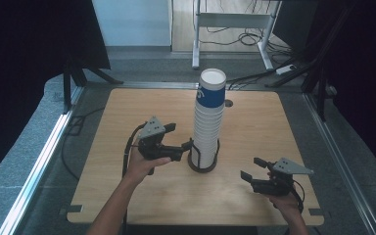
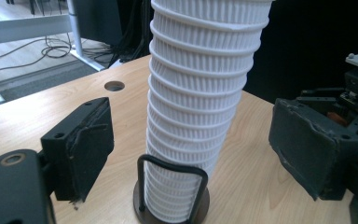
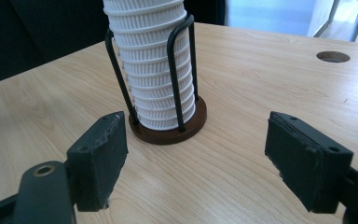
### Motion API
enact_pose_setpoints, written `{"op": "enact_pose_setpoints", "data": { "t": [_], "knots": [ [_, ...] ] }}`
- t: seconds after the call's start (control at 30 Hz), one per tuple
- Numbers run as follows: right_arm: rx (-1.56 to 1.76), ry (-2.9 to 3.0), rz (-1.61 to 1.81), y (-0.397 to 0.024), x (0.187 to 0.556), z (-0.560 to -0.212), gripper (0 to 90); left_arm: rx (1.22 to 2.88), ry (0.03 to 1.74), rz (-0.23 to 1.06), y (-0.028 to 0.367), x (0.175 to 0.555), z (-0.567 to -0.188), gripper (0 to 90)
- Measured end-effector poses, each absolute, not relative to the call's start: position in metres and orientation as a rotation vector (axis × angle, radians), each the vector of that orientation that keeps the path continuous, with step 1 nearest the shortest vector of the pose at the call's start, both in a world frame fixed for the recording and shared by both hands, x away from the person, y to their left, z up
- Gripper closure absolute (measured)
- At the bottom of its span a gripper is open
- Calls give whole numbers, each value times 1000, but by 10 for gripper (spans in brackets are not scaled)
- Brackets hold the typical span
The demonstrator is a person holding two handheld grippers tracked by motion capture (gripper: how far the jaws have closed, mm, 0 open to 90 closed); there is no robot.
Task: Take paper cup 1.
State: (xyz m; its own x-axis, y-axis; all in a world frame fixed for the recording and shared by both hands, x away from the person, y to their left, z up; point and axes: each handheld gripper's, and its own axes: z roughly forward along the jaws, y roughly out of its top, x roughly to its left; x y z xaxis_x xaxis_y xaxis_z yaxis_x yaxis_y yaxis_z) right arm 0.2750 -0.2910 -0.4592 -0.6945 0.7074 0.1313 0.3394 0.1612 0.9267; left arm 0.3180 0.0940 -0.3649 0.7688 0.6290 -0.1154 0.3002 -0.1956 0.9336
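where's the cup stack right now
In the high view the cup stack stands in its wire holder near the table's middle, just right of the left gripper.

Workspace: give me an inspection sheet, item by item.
Surface: light wooden table, with a round hole near the far edge.
Job's things: tall leaning stack of white ribbed cups, top cup with a blue band, standing in a dark wire holder.
Clutter: nothing seen.
Grippers: left claw beside the stack, pads on either side of it but apart from it; right claw open over bare table, empty.
Cables: one trailing from each claw; more on the floor beyond the table.
Surroundings: black curtains, white desk frame, metal rails.
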Motion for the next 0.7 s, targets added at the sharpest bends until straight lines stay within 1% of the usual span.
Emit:
{"op": "enact_pose_setpoints", "data": {
  "t": [0.2, 0.3, 0.4, 0.6, 0.7],
  "knots": [
    [995, 2119, 1539, -290, 275, -460, 213, 1813, 707, 345, 80, 327, -364, 110],
    [997, 2131, 1527, -290, 276, -462, 213, 1823, 708, 325, 74, 332, -363, 64],
    [1002, 2138, 1525, -292, 276, -463, 212, 1837, 699, 316, 68, 337, -361, 39],
    [999, 2143, 1520, -292, 276, -463, 212, 1869, 693, 329, 55, 345, -361, 35],
    [997, 2148, 1513, -291, 275, -464, 213, 1874, 720, 333, 47, 350, -361, 31]
  ]
}}
